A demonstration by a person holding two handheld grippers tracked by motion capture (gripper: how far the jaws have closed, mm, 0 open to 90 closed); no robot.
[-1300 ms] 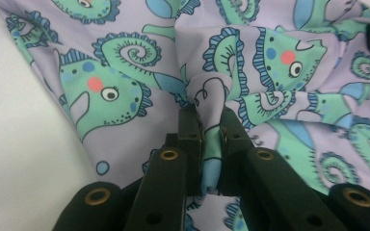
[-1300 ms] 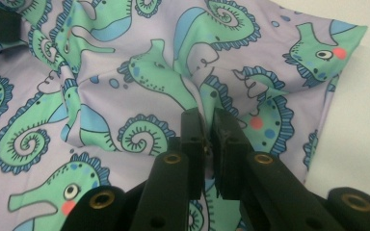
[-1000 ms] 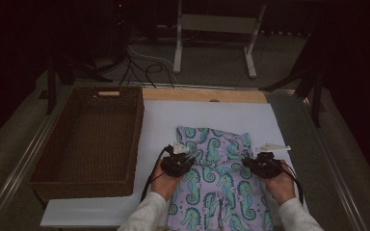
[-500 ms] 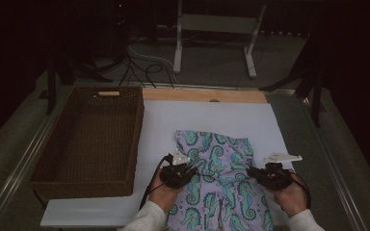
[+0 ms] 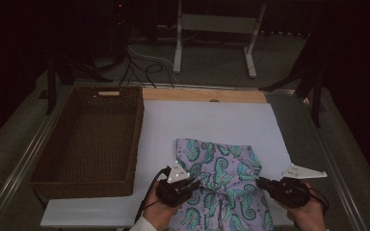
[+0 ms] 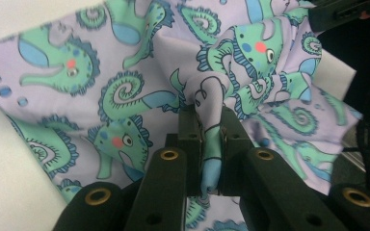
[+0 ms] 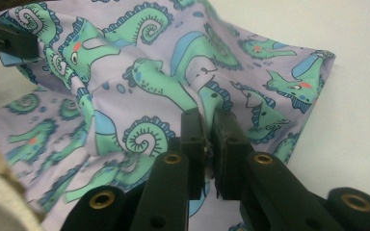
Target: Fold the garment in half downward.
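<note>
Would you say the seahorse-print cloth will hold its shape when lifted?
Probably not: the seahorse-print cloth bunches into soft folds where the left gripper pinches it, so it is likely floppy. It looks thin, so probably light.

Your seahorse-print cloth [image 5: 219,180] lies on the white sheet [image 5: 212,122] at the table's near edge, right of the wicker basket [image 5: 89,139]; a wooden strip [image 5: 202,95] runs behind the sheet.

White table top [image 5: 221,120], wicker basket [image 5: 91,139] (left side), seahorse-print cloth [image 5: 219,166]
</note>
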